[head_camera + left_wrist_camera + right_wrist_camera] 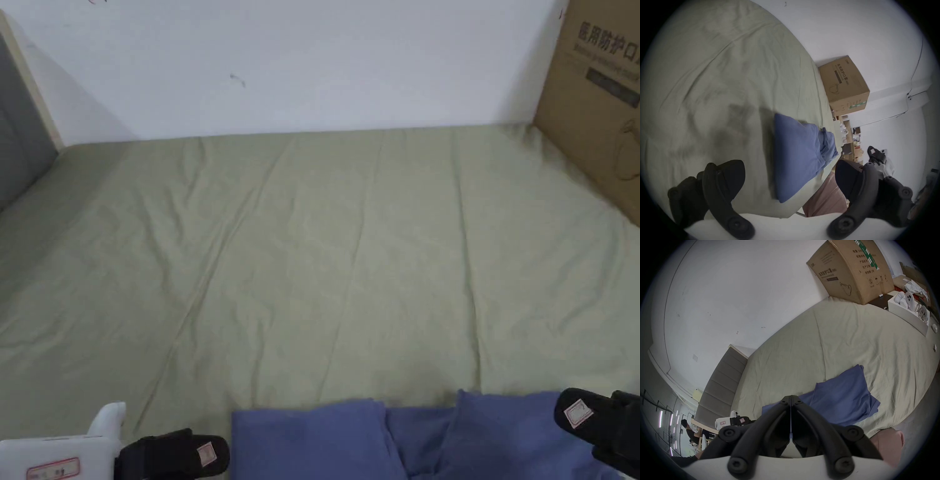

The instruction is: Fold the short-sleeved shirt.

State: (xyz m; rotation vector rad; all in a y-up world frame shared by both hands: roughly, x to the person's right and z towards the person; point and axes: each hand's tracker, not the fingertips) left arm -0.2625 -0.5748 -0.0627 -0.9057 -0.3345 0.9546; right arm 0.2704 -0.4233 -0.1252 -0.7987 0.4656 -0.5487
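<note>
The blue short-sleeved shirt [350, 440] lies partly folded at the near edge of the bed [350, 250]. The left tongs [789, 178] hover released beside it, while the right tongs [791, 398] are clenched empty, likely between folds.

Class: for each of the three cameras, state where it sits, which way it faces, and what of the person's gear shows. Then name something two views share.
Head view: on the head, looking down across the bed sheet to the wall; both grippers at the bottom.
Left gripper view: on the left gripper, jaws apart, facing the blue shirt.
Right gripper view: on the right gripper, jaws together, facing the headboard.
Shared: the cardboard box.
</note>
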